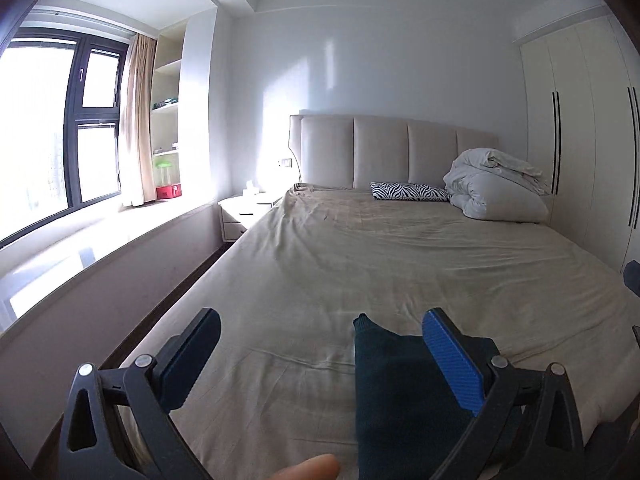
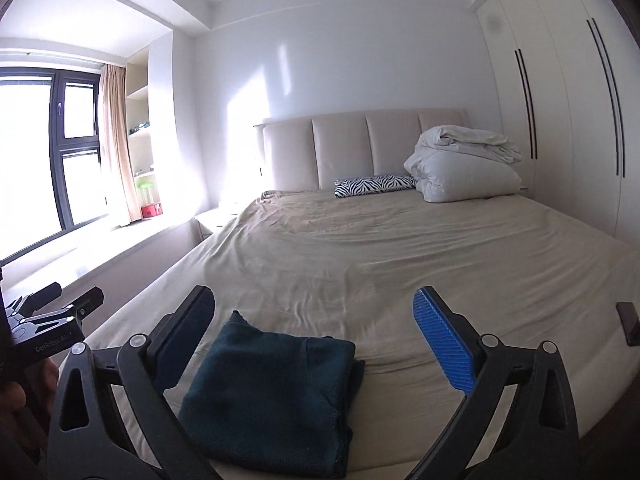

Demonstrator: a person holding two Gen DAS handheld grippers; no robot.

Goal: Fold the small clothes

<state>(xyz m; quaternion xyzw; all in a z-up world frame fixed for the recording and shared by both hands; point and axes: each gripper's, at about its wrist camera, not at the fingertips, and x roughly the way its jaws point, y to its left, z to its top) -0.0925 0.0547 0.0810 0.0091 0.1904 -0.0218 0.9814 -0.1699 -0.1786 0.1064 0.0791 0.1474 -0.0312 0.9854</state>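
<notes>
One bed carries one duvet, one zebra pillow and one dark teal garment. The garment is folded into a thick rectangle, lying flat near the foot edge of the bed. Two grippers hang above it: the right gripper spread wide over the fold, the left gripper also released, gripping nothing, the garment under its right finger.

One readable mark only: "GenRobot.AI" in pale letters on the dark body of the left gripper, seen at the right wrist view's left edge. Nothing else carries legible writing.
</notes>
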